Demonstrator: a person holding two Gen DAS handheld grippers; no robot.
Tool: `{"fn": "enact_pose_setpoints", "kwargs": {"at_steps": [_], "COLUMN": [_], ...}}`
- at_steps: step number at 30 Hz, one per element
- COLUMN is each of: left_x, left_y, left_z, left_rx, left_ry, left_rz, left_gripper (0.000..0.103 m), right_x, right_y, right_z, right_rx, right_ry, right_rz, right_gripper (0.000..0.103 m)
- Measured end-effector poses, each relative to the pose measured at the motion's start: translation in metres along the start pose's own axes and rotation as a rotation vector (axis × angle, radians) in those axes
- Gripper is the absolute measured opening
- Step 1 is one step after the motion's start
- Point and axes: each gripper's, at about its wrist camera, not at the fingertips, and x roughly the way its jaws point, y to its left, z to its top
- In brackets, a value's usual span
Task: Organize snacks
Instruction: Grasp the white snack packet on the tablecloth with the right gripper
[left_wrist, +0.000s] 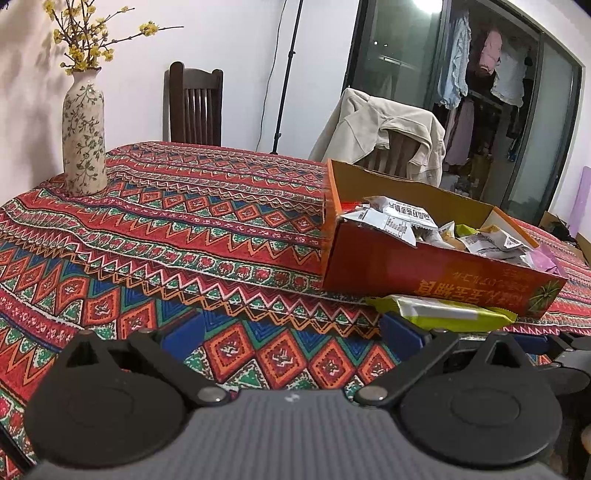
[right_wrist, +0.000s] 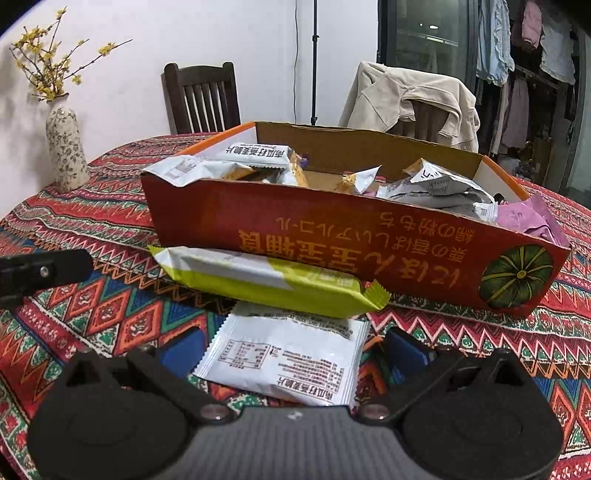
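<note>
An orange cardboard box (left_wrist: 424, 266) (right_wrist: 332, 236) stands on the patterned tablecloth (left_wrist: 184, 229) and holds several snack packets (left_wrist: 399, 218) (right_wrist: 258, 155). A yellow-green packet (right_wrist: 266, 280) (left_wrist: 443, 314) lies against the box's front wall. A white packet (right_wrist: 288, 365) lies flat in front of it, its far edge tucked under the yellow-green one. My right gripper (right_wrist: 295, 350) is open, low over the cloth, with the white packet between its blue fingers (right_wrist: 184, 350). My left gripper (left_wrist: 291, 332) is open over bare cloth to the left of the box, holding nothing.
A floral vase (left_wrist: 84, 136) (right_wrist: 66, 147) with yellow blossoms stands at the table's far left. Behind the table are a dark wooden chair (left_wrist: 194, 107) and a chair draped with a beige jacket (left_wrist: 384, 136). Part of the left gripper (right_wrist: 37, 273) shows at the right wrist view's left edge.
</note>
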Motion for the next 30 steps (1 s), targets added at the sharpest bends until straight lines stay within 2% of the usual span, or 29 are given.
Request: {"fn": "enact_pose_setpoints", "kwargs": {"at_steps": [2,5,10,16,18,24,30], "left_x": [0.0,0.0,-0.001,-0.001,-0.002,-0.001,0.001], "left_y": [0.0,0.002,0.005,0.006,0.006,0.007,0.006], "left_z": [0.0,0.0,0.001,0.001,0.001,0.001,0.001], "left_rx": [-0.003,-0.015,-0.025,-0.033,-0.036,-0.04,-0.041], "left_ry": [0.0,-0.001,-0.002,-0.002,-0.002,0.003,0.011], "left_rz": [0.001,-0.003,-0.011,-0.026,-0.03,-0.031,-0.028], "left_gripper": [0.103,0.103,0.103,0.103,0.103,0.103,0.103], "right_x": [-0.001,-0.005,-0.013,-0.021,-0.024,-0.031,-0.058], "right_y": [0.0,0.002,0.004,0.011,0.011,0.005,-0.01], "right_z": [0.0,-0.003,-0.006,-0.009,-0.01,-0.008,-0.009], "right_rx": [-0.006,-0.026,-0.048,-0.089,-0.092,-0.067,-0.046], "right_ry": [-0.002,-0.016,-0.03,-0.047,-0.054,-0.065,-0.116], "right_rz": [0.012,0.034,0.051,0.068,0.075,0.08,0.09], "right_gripper": [0.102,0.09,0.081,0.065,0.047,0.045,0.045]}}
